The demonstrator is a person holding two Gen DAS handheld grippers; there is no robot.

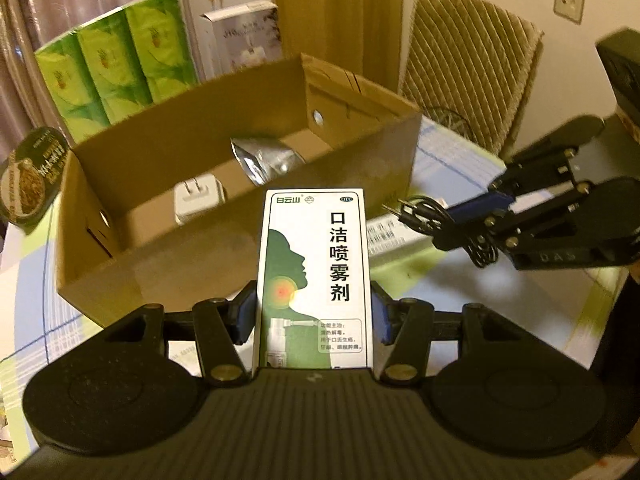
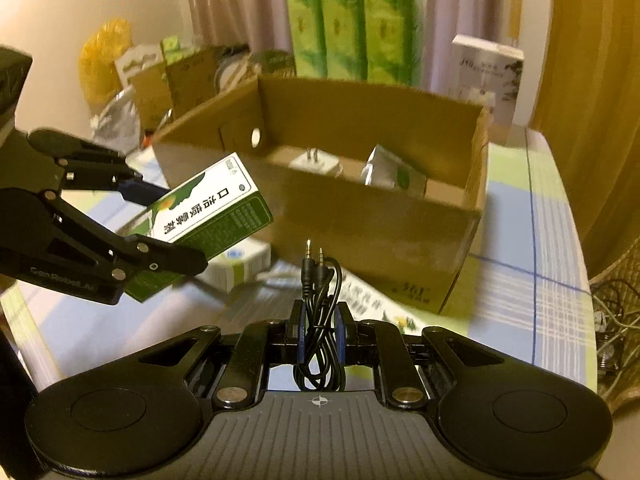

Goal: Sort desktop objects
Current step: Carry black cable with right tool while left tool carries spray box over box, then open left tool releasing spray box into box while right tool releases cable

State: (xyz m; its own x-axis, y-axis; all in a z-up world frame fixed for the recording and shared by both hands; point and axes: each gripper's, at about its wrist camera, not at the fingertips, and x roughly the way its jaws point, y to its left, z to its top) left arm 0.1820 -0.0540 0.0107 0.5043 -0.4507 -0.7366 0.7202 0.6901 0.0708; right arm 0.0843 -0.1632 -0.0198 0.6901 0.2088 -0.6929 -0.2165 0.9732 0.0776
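Observation:
My left gripper [image 1: 314, 314] is shut on a white and green medicine spray box [image 1: 314, 264], held upright above the table just in front of an open cardboard box [image 1: 208, 264]. The right wrist view shows that same left gripper [image 2: 168, 228] with the spray box [image 2: 208, 216] tilted. My right gripper [image 2: 320, 320] is shut on a coiled black audio cable [image 2: 318, 268] whose two plugs stick up. Seen from the left, the right gripper [image 1: 460, 220] holds it to the right of the cardboard box [image 2: 360, 224]. Inside lie a white plug adapter [image 1: 198, 196] and a silver foil pouch [image 1: 268, 156].
Green tissue packs [image 1: 112, 68] and a white carton [image 1: 244, 36] stand behind the cardboard box. A round food tin [image 1: 32, 176] sits at its left, a chair [image 1: 468, 68] behind right. A small white box [image 2: 240, 264] lies on the plaid tablecloth [image 2: 532, 280]. Loose wires [image 2: 612, 320] hang past the table's right edge.

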